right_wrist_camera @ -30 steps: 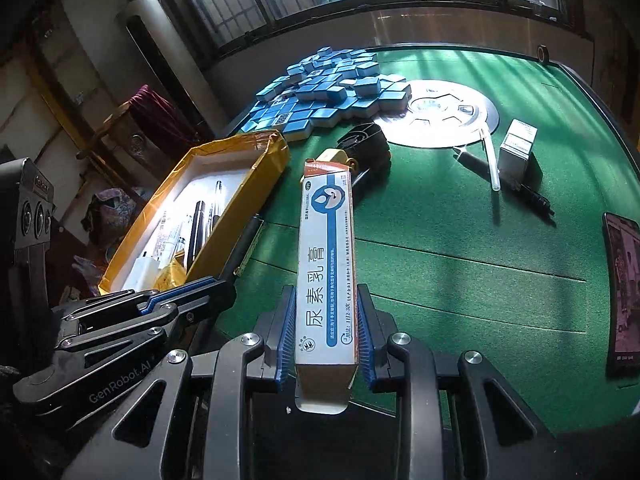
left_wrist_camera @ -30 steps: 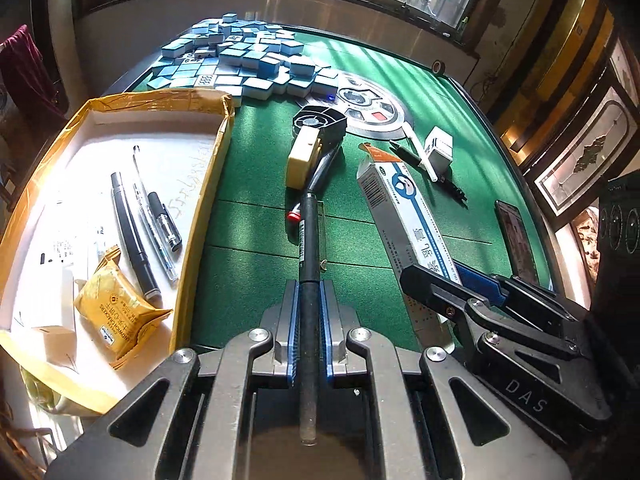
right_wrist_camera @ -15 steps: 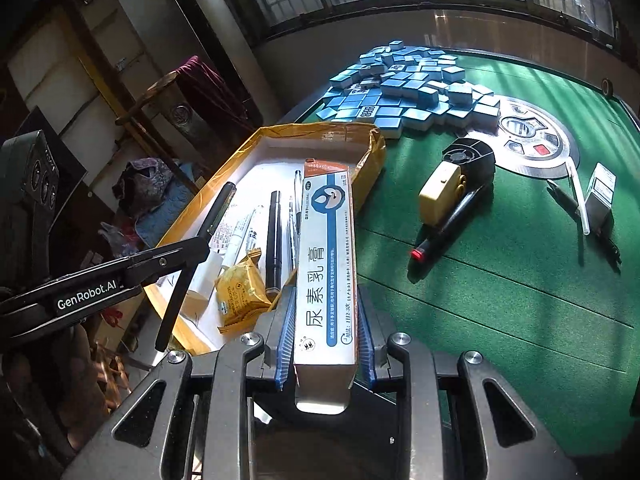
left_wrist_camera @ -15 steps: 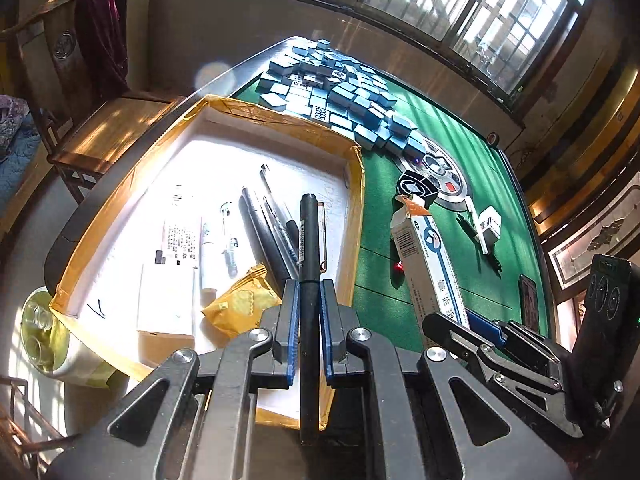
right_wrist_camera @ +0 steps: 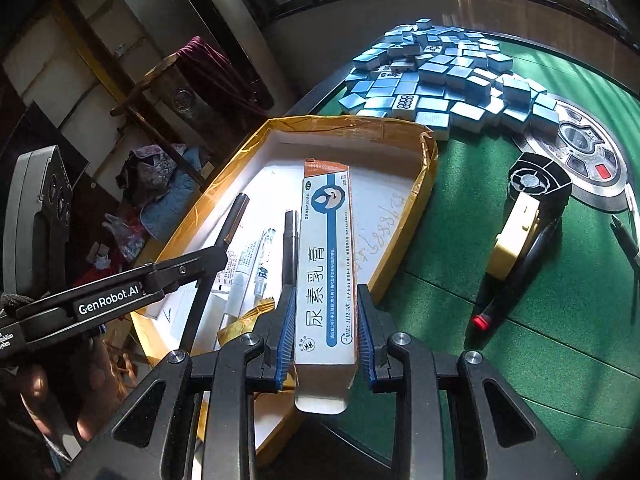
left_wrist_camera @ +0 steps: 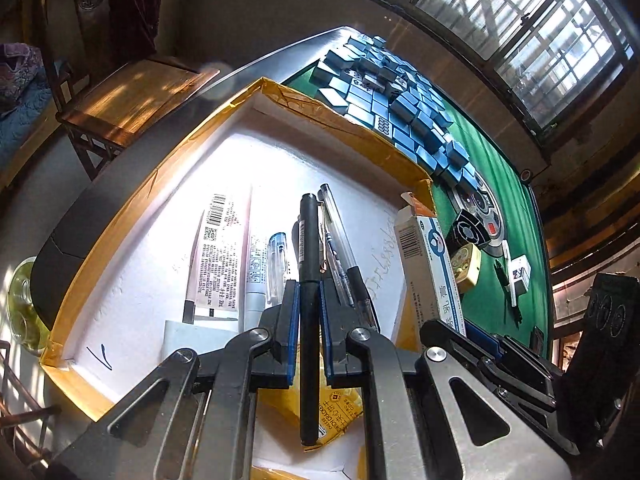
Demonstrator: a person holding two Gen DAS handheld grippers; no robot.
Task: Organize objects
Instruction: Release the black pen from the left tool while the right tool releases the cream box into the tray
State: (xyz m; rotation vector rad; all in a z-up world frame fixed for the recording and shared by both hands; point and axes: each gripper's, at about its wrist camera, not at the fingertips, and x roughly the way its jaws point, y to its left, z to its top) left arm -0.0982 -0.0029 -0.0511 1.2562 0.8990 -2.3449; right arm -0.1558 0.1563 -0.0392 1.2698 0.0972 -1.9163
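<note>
My left gripper [left_wrist_camera: 308,300] is shut on a black pen [left_wrist_camera: 308,248], held lengthwise above the shallow white tray with a yellow taped rim [left_wrist_camera: 132,216]. In the tray lie several pens [left_wrist_camera: 340,248], a white tube [left_wrist_camera: 218,252], a small white box [left_wrist_camera: 196,336] and a yellow packet [left_wrist_camera: 336,404]. My right gripper [right_wrist_camera: 324,312] is shut on a long white and blue ointment box [right_wrist_camera: 326,264], which hangs over the tray's right side [right_wrist_camera: 424,184]. In the right wrist view the left gripper [right_wrist_camera: 218,252] and its pen [right_wrist_camera: 232,220] come in from the left.
Blue mahjong tiles [right_wrist_camera: 452,80] lie heaped on the green table [right_wrist_camera: 560,280] behind the tray. A yellow and black device [right_wrist_camera: 520,216], a red-tipped black marker [right_wrist_camera: 512,288], the round centre panel [right_wrist_camera: 580,148] and a small white box [left_wrist_camera: 520,276] lie to the right. A wooden chair [left_wrist_camera: 128,96] stands beyond the table edge.
Both grippers have swung left from above the green felt to above the tray, still holding the pen and the ointment box. The left gripper has rolled on the way.
</note>
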